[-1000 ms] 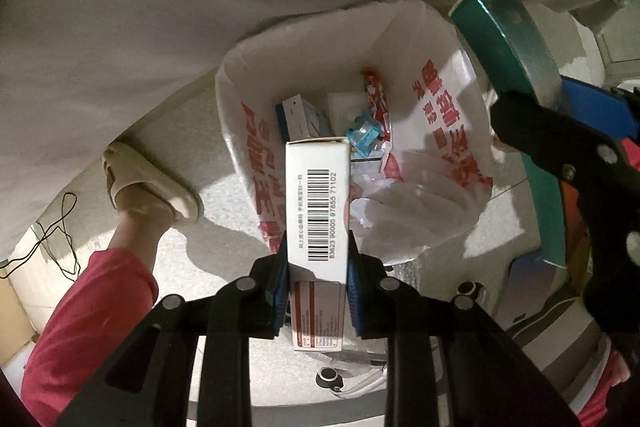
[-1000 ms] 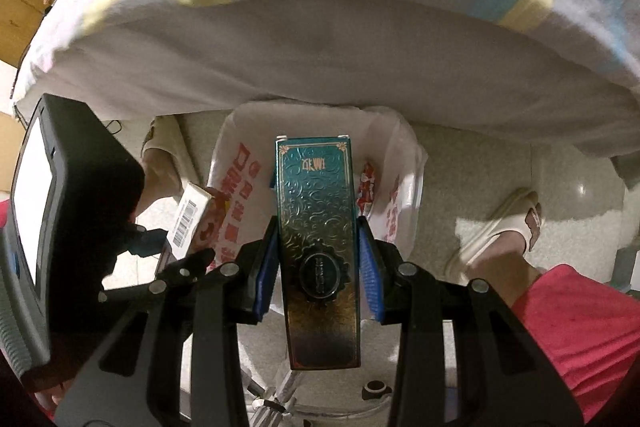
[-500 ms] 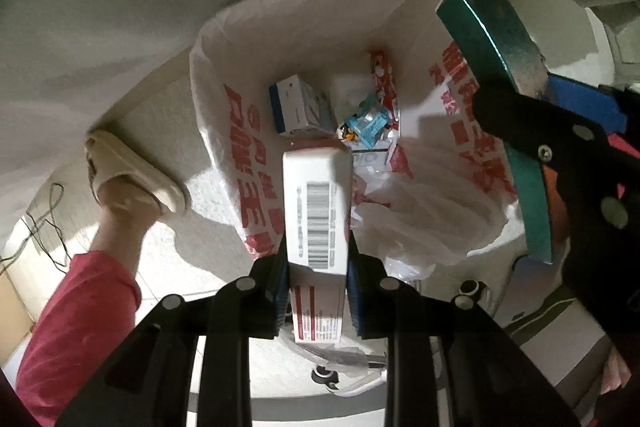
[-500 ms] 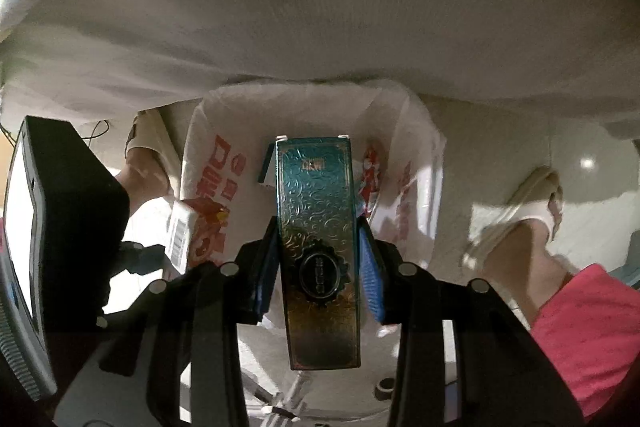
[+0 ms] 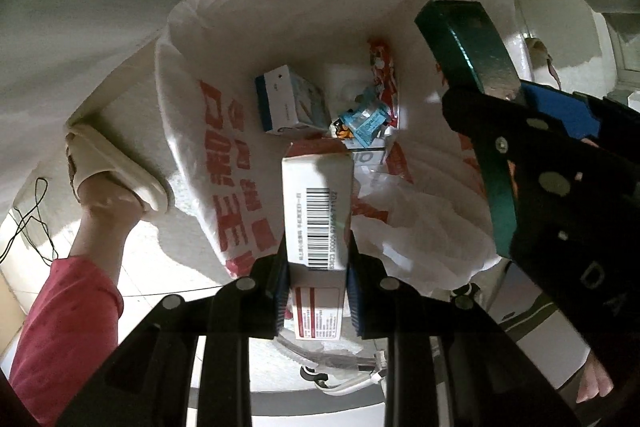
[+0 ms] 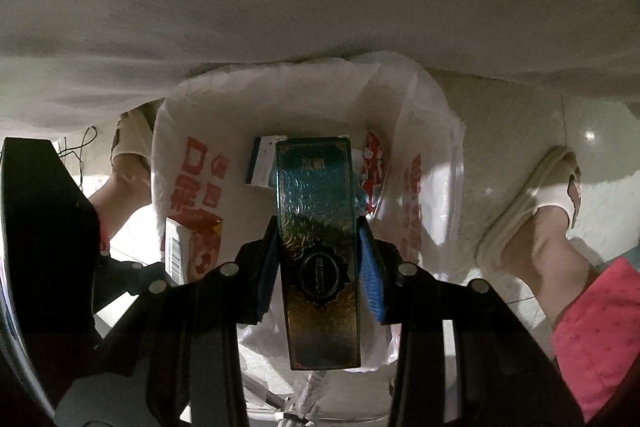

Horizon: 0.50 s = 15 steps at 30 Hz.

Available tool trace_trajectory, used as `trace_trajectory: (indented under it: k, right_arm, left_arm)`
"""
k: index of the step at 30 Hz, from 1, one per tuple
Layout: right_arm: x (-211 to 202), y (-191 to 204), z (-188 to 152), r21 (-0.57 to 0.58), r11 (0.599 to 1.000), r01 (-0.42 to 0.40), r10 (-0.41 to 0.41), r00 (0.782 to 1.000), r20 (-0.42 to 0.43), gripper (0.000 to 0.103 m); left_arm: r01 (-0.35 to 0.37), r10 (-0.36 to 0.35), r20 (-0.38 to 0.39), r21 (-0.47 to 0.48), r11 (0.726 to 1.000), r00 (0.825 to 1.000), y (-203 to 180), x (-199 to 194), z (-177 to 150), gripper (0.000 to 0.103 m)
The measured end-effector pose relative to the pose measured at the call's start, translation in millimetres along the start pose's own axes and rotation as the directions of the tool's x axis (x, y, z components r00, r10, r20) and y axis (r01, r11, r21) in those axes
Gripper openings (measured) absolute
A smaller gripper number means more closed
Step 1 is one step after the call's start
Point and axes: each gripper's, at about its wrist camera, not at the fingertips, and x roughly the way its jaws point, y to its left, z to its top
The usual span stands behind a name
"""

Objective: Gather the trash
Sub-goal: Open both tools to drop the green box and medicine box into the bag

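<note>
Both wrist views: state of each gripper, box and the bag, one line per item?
Left gripper: shut on the white barcode box.
White barcode box: held, over the bag mouth.
Right gripper: shut on the teal embossed box.
Teal embossed box: held, over the bag mouth.
Trash bag: open, trash already inside.
Blue-and-white carton: lying in the bag.
</note>
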Motion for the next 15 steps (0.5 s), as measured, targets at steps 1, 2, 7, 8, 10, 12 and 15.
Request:
trace_trajectory:
  k: [1, 2, 7, 8, 10, 12, 15]
  right_arm:
    - [1.3, -0.3, 0.7, 0.001, 1.0, -0.001, 0.001, 1.0, -0.002, 0.036]
    - [2.4, -1.0, 1.2, 0.001, 1.0, -0.008, 0.008, 1.0, -0.006, 0.036]
    - [7.1, -5.9, 1.3, 0.004, 1.0, -0.009, 0.009, 1.0, -0.017, 0.062]
    - [11.7, -3.3, 0.8, 0.003, 1.0, -0.005, 0.005, 1.0, -0.019, 0.062]
    - [12.0, -4.4, 1.2, 0.004, 1.0, -0.002, 0.002, 1.0, -0.021, 0.062]
    - [10.3, -5.2, 1.3, 0.005, 1.0, 0.002, -0.002, 1.0, -0.017, 0.062]
    - [6.5, -6.2, 0.7, 0.011, 1.0, 0.006, -0.006, 1.0, -0.011, 0.062]
  left_arm:
    - [0.005, -0.005, -0.006, -0.004, 1.0, 1.0, 0.0, 1.2, 0.7, 0.025]
    - [0.005, -0.005, -0.011, -0.01, 1.0, 1.0, 1.4, 2.5, 1.6, 0.025]
    - [-0.011, 0.01, -0.035, -0.031, 0.999, 0.999, 7.5, 7.4, 5.8, 0.057]
    - [-0.006, 0.005, -0.037, -0.035, 0.999, 0.999, 8.4, 6.9, 6.1, 0.057]
    - [0.0, -0.003, -0.04, -0.052, 0.999, 0.999, 12.1, 7.0, 5.6, 0.06]
    - [-0.001, -0.002, -0.042, -0.058, 0.998, 0.999, 13.4, 6.7, 4.8, 0.062]
    - [-0.011, 0.009, -0.039, -0.067, 0.998, 0.999, 14.7, 3.8, 1.1, 0.066]
